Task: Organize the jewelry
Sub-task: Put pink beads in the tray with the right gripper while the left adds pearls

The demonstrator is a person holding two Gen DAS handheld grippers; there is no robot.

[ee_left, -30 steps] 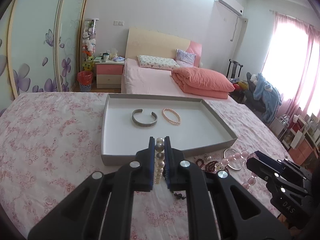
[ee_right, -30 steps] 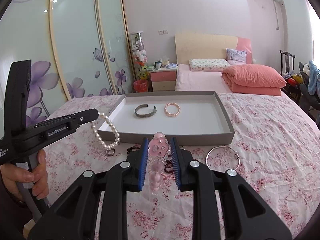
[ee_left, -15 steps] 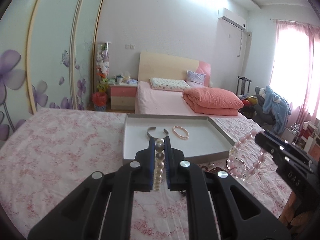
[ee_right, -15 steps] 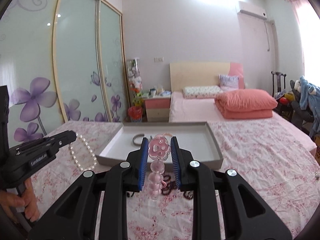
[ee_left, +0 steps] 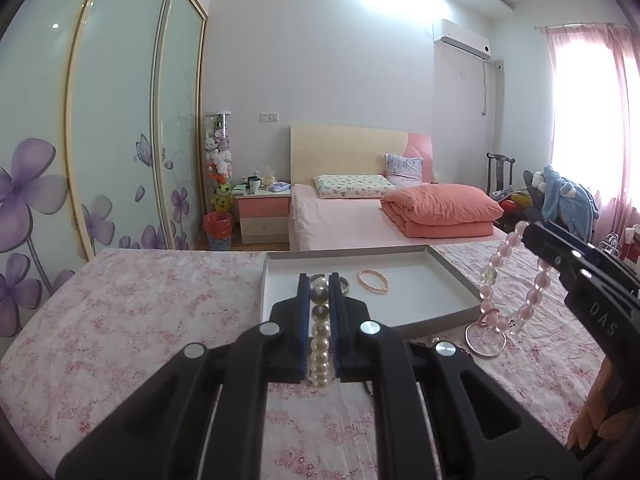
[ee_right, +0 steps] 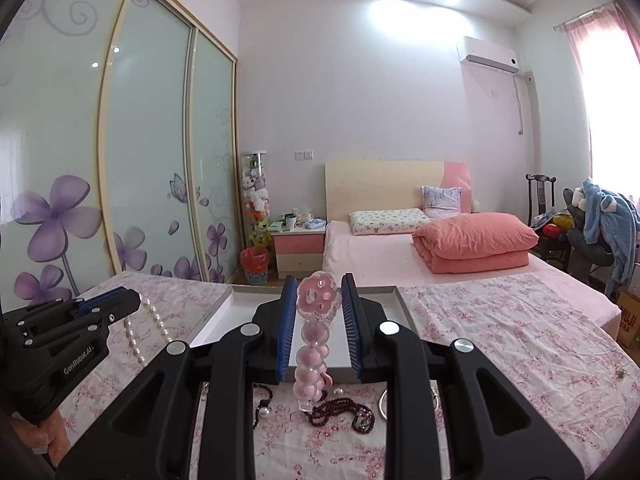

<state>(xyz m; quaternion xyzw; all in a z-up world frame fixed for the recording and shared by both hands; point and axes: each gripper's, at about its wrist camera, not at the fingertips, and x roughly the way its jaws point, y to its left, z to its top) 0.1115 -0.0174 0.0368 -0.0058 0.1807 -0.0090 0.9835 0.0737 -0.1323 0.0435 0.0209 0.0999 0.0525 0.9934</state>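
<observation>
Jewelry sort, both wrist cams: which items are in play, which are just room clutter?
In play:
left gripper shut on white pearl bracelet
right gripper shut on pink bead bracelet with flower charm
shallow grey tray
small pink bead bracelet
silver bangle
dark red bead strand

Clutter:
folded coral duvet
red waste basket

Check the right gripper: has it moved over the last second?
Yes. The right gripper, shut on the pink bead bracelet, has risen from beside the silver bangle to above the tray.

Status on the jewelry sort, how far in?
Done: pink bead bracelet and a metal cuff lie in the tray. In hand: left gripper grips the pearl strand; right gripper the pink flower bracelet. Left: silver bangle, dark bead strand.
</observation>
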